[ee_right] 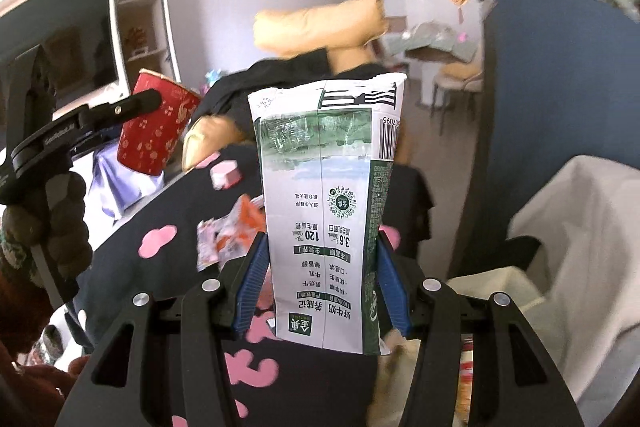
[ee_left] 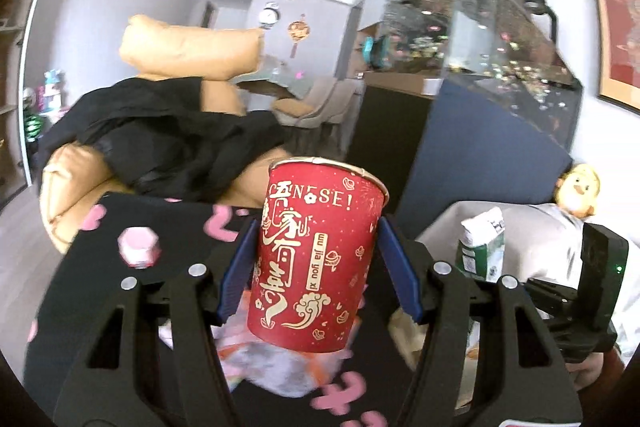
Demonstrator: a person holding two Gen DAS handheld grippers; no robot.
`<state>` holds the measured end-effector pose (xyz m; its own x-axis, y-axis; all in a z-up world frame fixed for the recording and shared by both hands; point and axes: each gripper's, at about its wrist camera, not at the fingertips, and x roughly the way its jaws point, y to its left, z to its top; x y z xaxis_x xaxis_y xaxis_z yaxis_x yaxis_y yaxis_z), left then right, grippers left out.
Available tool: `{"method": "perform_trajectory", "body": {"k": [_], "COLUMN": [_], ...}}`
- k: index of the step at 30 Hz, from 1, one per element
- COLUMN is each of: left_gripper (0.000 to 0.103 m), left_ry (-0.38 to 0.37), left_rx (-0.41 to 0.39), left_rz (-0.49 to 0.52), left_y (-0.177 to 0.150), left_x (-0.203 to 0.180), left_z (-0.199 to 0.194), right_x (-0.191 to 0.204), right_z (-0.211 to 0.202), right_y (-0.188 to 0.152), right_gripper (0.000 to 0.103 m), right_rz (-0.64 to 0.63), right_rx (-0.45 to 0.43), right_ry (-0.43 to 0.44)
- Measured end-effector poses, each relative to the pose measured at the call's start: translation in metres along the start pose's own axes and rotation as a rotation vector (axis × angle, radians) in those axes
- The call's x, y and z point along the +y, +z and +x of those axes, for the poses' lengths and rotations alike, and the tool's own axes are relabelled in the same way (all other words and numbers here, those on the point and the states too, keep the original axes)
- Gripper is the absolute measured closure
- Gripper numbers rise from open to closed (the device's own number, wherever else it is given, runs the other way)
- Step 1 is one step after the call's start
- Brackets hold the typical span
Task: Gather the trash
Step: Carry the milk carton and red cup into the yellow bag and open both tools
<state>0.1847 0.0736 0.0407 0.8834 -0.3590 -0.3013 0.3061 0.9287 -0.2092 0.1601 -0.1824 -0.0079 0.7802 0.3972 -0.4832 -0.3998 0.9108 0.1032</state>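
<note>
My left gripper (ee_left: 316, 271) is shut on a red paper cup (ee_left: 316, 259) with gold print, held upright above the black table (ee_left: 80, 287). The cup also shows in the right wrist view (ee_right: 156, 127), at the left. My right gripper (ee_right: 320, 287) is shut on a white and green milk carton (ee_right: 328, 203), held upright with its print upside down. The carton also shows in the left wrist view (ee_left: 482, 243), at the right. Crumpled orange and white wrappers (ee_right: 228, 231) lie on the table below both grippers.
The black tablecloth has pink shapes (ee_right: 156, 239). A small pink box (ee_left: 138, 247) stands on it. A tan sofa (ee_left: 188, 51) with a black garment (ee_left: 160, 143) is behind. A white bag (ee_right: 580, 247) is at the right. A fish tank (ee_left: 480, 39) stands at the far right.
</note>
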Motion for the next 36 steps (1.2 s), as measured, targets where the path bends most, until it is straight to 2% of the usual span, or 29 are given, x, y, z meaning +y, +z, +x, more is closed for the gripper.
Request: {"method": "perform_trajectory", "body": {"k": [3, 8, 12, 15, 20, 23, 27, 34, 36], "left_gripper": [0.045, 0.045, 0.044, 0.044, 0.044, 0.044, 0.044, 0.044, 0.044], "left_ry": [-0.037, -0.089, -0.114, -0.135, -0.151, -0.152, -0.147, -0.156, -0.16], "left_rx": [-0.004, 0.048, 0.101, 0.139, 0.207, 0.228, 0.247, 0.279, 0.289], "left_rz": [0.014, 0.019, 0.01, 0.005, -0.004, -0.005, -0.007, -0.024, -0.024], "left_y": [-0.001, -0.01, -0.022, -0.034, -0.052, -0.059, -0.064, -0.075, -0.078], "left_x": [-0.026, -0.056, -0.071, -0.079, -0.088, -0.089, -0.088, -0.085, -0.088], "left_z": [0.006, 0.026, 0.044, 0.055, 0.075, 0.08, 0.083, 0.089, 0.091], "right_x": [-0.016, -0.058, -0.099, -0.125, -0.157, -0.161, -0.162, -0.162, -0.155], "right_z": [-0.023, -0.047, -0.052, -0.045, -0.008, 0.019, 0.062, 0.077, 0.074], "right_y": [-0.001, -0.01, -0.026, -0.041, -0.072, -0.092, -0.12, -0.14, -0.142], "right_gripper": [0.053, 0.053, 0.053, 0.053, 0.053, 0.053, 0.054, 0.054, 0.054], "right_rz": [0.0, 0.031, 0.08, 0.147, 0.223, 0.249, 0.246, 0.223, 0.203], "right_rx": [-0.041, -0.064, -0.071, -0.046, 0.022, 0.078, 0.238, 0.372, 0.352], "right_ry": [-0.041, -0.127, -0.223, -0.244, -0.282, -0.258, -0.241, -0.275, -0.267]}}
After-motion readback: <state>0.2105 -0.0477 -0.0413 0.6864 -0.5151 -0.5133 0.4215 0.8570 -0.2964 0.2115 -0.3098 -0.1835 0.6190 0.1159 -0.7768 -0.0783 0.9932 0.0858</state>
